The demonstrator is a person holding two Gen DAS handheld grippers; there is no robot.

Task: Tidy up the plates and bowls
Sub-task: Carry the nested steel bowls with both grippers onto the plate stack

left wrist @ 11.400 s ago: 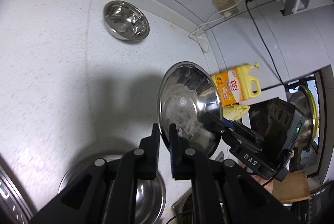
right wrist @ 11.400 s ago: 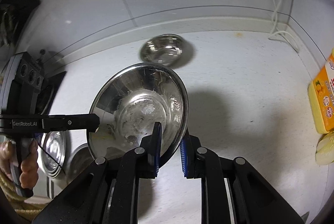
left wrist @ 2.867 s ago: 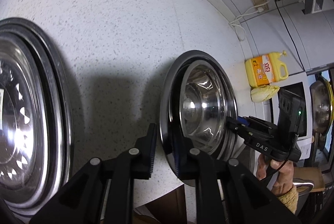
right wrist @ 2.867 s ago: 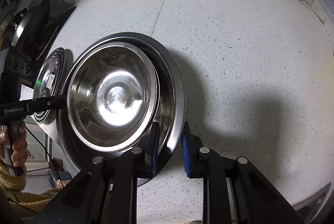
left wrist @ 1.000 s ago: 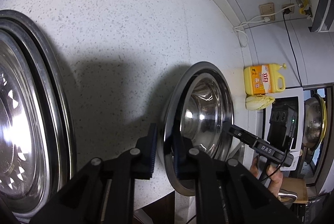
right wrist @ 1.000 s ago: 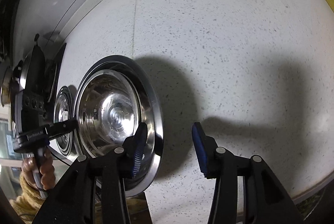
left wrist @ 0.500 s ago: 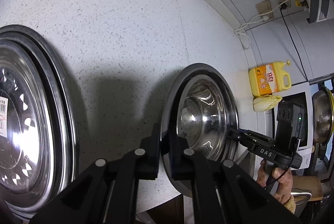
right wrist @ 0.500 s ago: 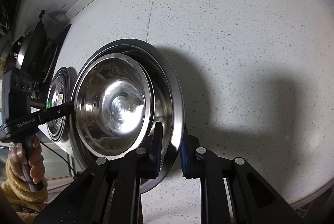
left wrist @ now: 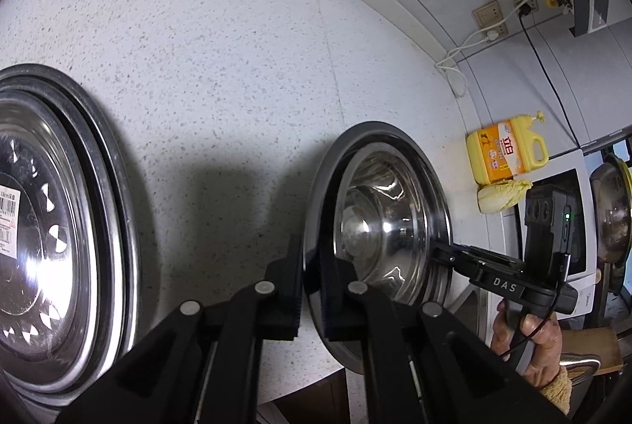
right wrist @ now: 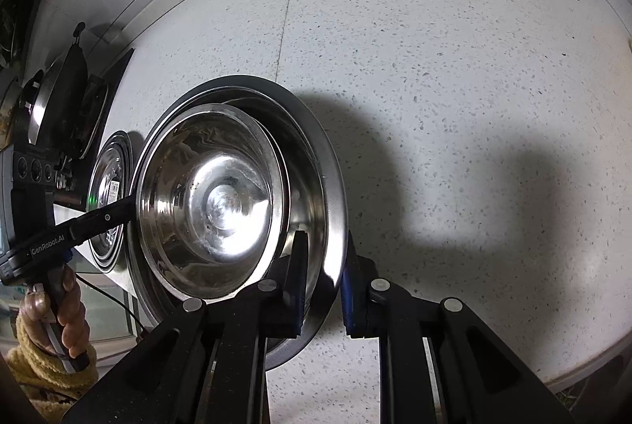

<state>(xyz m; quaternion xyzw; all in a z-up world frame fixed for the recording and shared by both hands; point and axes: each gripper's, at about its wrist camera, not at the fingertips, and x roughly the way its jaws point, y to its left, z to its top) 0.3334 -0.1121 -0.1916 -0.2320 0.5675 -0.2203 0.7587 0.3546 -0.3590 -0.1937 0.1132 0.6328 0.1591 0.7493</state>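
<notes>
steel bowl stack (right wrist: 221, 202) rim pinched between left gripper (left wrist: 310, 289) and right gripper (right wrist: 322, 285), opposite sides

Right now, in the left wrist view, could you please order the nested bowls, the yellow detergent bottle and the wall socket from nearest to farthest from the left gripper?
1. Nested bowls: the big outer rim sits between the fingers of the left gripper.
2. Yellow detergent bottle: to the right, by the wall.
3. Wall socket: upper right, up on the wall.
</notes>
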